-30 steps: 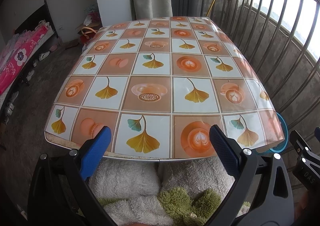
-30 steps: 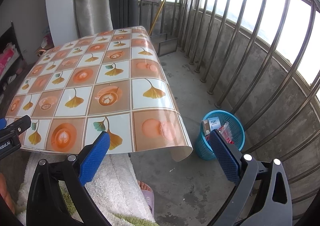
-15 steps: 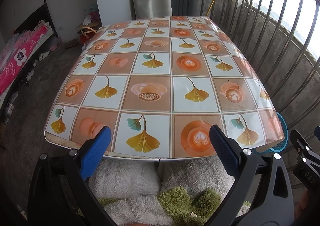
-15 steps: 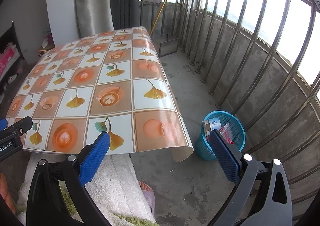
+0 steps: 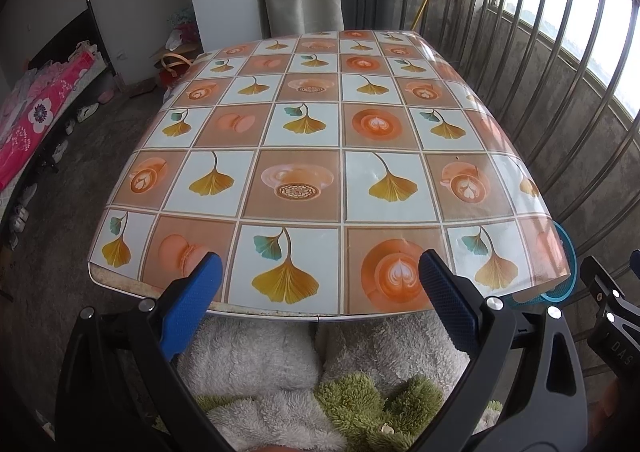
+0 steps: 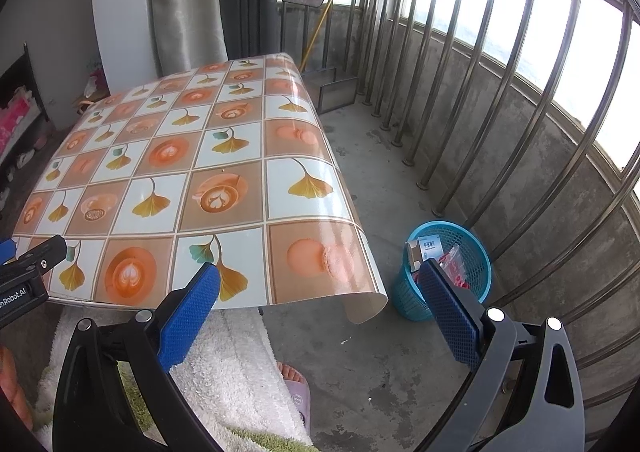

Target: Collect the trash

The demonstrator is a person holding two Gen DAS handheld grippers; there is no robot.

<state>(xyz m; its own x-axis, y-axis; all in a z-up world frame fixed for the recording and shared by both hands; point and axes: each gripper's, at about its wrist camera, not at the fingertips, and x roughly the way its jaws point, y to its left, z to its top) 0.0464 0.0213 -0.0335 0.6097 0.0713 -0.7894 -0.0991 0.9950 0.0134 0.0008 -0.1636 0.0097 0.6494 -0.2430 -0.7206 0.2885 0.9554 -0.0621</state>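
Both grippers, left gripper [image 5: 318, 278] and right gripper [image 6: 320, 290], gape empty; my table [image 5: 304, 131] looks bare, trash fills the basket [image 6: 476, 252], nothing left.

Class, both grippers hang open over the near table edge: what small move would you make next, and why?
Probably none beyond lowering both away: the tablecloth shows no trash, the blue bin on the floor beside the table already holds wrappers and a box, and the left gripper and right gripper are open and hold nothing.

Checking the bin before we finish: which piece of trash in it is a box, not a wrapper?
The small cardboard box with a white label, standing at the left rim of the blue basket; the wrapper is clear and red.
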